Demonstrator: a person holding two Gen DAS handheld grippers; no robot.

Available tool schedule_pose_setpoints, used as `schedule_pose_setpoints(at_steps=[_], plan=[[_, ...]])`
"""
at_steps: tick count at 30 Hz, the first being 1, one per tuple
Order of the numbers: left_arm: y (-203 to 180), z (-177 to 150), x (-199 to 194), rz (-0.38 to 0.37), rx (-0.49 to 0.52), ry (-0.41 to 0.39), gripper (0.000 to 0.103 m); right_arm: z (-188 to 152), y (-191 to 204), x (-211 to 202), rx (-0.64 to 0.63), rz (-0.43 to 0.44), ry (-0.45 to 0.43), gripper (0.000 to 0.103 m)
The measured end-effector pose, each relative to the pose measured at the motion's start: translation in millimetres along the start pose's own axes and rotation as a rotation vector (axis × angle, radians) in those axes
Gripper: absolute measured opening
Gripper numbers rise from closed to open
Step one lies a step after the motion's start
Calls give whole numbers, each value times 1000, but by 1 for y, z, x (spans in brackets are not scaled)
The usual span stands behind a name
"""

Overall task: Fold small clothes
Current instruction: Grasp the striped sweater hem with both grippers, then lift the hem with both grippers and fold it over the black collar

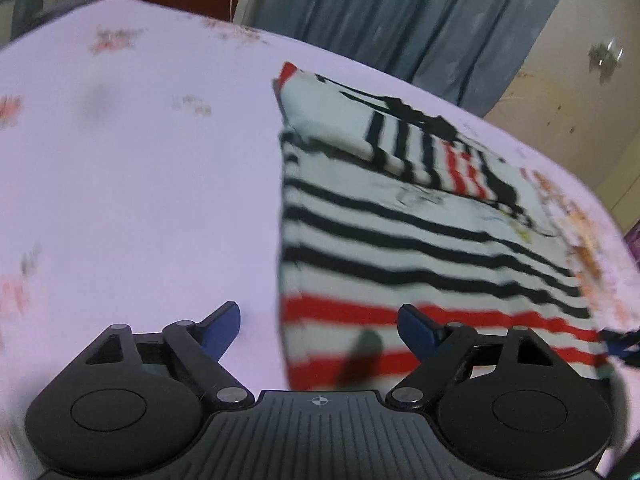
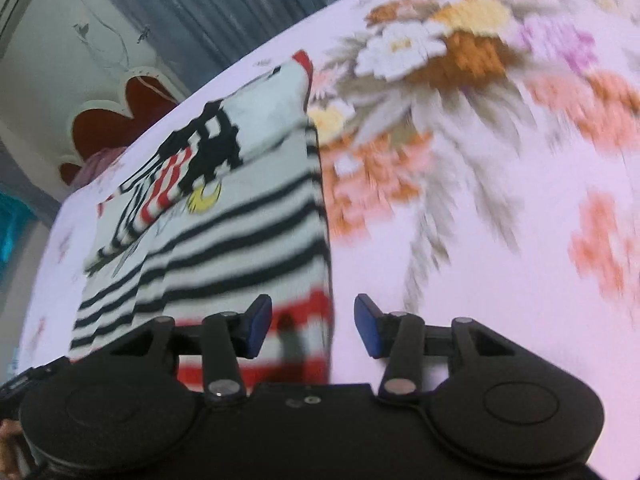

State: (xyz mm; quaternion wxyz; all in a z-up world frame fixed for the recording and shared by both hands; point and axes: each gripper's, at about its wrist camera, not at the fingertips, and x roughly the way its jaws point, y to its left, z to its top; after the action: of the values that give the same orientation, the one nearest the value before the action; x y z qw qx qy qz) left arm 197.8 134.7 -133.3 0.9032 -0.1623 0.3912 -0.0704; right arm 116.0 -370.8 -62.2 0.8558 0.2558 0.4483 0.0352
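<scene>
The left gripper (image 1: pixel 320 330) and right gripper (image 2: pixel 313 328), jaws apart and empty, straddle the striped shirt's (image 1: pixel 420 240) near red-banded hem on the bed (image 1: pixel 140 180); its long axis runs toward frame top.

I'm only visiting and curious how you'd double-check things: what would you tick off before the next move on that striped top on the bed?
1. Left gripper empty, jaws apart: ok.
2. Right gripper empty, jaws apart: ok.
3. Striped shirt lies flat on the flowered bedsheet with straight side edges: ok.
4. Sleeves folded in over the shirt's upper part: ok, as far as the blur allows.
5. Near red-striped hem lies in front of both grippers, one at each lower corner: ok.
6. Pictures sharp enough to aim at the hem: not ok, both views are blurred.
</scene>
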Motion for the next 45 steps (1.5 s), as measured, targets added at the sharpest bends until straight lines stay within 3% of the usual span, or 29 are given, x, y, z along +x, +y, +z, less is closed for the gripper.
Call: schedule_pose_setpoints(at_steps=[8,12,15,18,20,21,22,23,26,28,30,32,34,39,45], plan=[[-1,-49,-24,-144,-152,13,83,-36,-9,-16,56,147,51,45],[4,-66,-28,-232,-246,25,73,-57,-7,-23,54,197,79,43],[10,-80,-27,-316,-316,36,71,-67,-6,-27,62,239,105,40],[11,-79,-22,-341,-331,30,71,-66,-7,-24,72,248,110,30],[6,-74,-15,-326,-309,28,61,-61,-11,-18,104,261,120,15],[2,-71,-13,-308,-283,36,42,-59,-11,-14,104,253,131,7],[-2,-67,-11,-284,-254,46,3,-57,-10,-13,92,244,136,6],[-3,-64,-10,-271,-246,54,5,-54,-8,-15,80,257,131,5],[0,-63,-35,-339,-273,-81,4,-48,-5,-34,57,302,71,5],[5,-66,-47,-321,-296,-134,4,-44,-6,-48,58,341,19,5],[11,-72,-39,-239,-294,-83,5,-46,-11,-53,44,339,-10,5],[15,-81,-23,-181,-307,-12,5,-53,-18,-38,27,276,37,5],[17,-85,-22,-202,-366,-34,4,-59,-27,-19,68,251,107,5],[13,-79,-38,-270,-431,-122,4,-39,-18,-37,76,343,23,5],[6,-20,-43,-363,-468,-249,4,21,4,-54,18,411,-78,5]])
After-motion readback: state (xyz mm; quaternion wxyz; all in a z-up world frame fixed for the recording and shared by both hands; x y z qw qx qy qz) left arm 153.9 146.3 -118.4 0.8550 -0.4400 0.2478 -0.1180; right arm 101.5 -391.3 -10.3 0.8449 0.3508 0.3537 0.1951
